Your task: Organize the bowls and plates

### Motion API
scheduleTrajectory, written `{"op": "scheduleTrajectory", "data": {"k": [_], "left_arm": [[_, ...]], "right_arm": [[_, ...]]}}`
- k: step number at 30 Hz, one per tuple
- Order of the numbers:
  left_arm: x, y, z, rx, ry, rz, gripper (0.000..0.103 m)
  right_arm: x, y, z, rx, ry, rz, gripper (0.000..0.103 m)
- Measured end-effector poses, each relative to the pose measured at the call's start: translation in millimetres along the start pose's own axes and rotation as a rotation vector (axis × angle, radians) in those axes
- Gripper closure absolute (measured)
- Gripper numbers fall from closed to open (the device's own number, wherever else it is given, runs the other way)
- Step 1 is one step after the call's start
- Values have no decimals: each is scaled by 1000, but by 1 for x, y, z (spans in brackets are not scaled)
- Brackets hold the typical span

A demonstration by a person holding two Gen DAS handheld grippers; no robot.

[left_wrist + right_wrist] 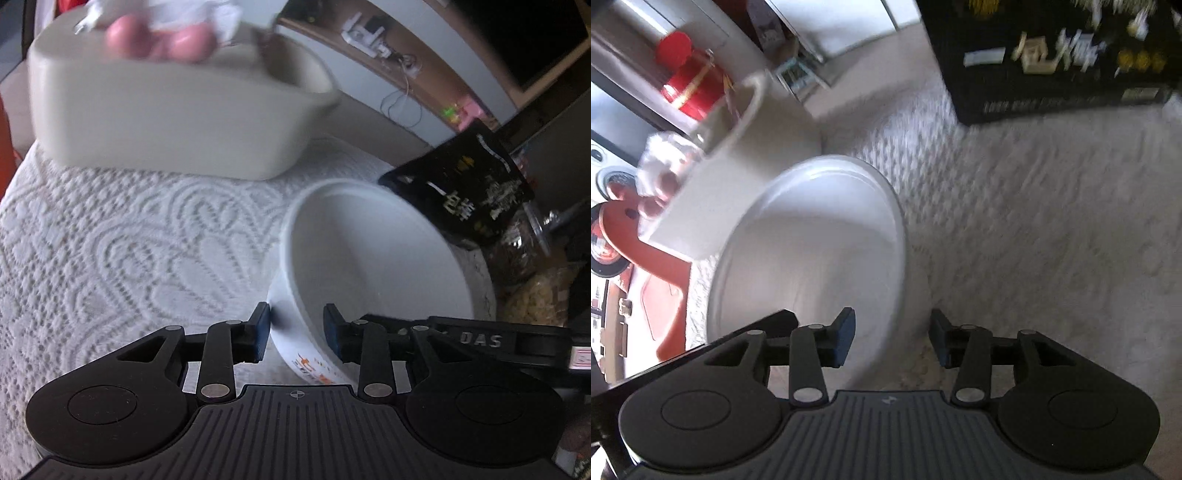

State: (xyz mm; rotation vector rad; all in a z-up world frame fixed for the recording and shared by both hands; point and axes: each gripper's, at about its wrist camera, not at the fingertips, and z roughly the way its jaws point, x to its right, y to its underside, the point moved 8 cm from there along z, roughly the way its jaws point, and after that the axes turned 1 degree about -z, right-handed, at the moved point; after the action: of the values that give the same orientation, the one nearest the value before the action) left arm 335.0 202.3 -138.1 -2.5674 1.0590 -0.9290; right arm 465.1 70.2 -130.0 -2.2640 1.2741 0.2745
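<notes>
White lace cloth (110,236) with a heart pattern covers the worktop (1052,221) in both views. On it sits a white bowl (373,258) with an orange print low on its outer wall; the bowl looks tilted in the left wrist view.

Fingers of the left gripper (296,328) stand on the 2 sides of the bowl's near wall, 1 blue pad outside and 1 inside. The outer pad is very near the wall or just touching it; the inner pad stands apart from it, so the wall is between the fingers but not clamped.

Behind the bowl, a beige rectangular dish (166,114) is blurred. Something pink and white (162,33) lies at its top edge; I cannot tell what it is. A black packet (465,184) with light print leans just beside the bowl's far rim.

From the right wrist view, the same bowl (812,251) is seen from the other side. The right gripper (892,338) has 1 finger over the bowl's inside and the other outside it, over the cloth. There is a clear gap to the wall on both sides, so these fingers are released and hold nothing. The beige dish (713,192) is at the left of the bowl, touching or overlapping its rim. A red tin (689,83) stands further back, and a black crate (1052,59) fills the upper right.
</notes>
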Motion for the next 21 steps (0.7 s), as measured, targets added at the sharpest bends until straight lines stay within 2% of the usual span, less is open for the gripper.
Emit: {"op": "scheduleTrajectory", "data": {"k": [5,8,11,14,16,21], "left_arm": [[57,9,-40,45,64,68,69],[87,26,-62,56,121,89,69],[117,53,-79,48,145,146,69],[128,89,-89,2,165,154,70],[122,113,-100,-11,172,151,70],[117,158,-118,-31,146,145,70]], "right_arm": [[17,-7,-66,106,-37,-15,59],[28,7,-111,161,-22,-58,59],[36,29,-147,198,-5,-101,59],[44,59,-168,215,18,-131,58],[51,77,-173,213,25,-135,58],[56,131,-179,197,5,-125,58]]}}
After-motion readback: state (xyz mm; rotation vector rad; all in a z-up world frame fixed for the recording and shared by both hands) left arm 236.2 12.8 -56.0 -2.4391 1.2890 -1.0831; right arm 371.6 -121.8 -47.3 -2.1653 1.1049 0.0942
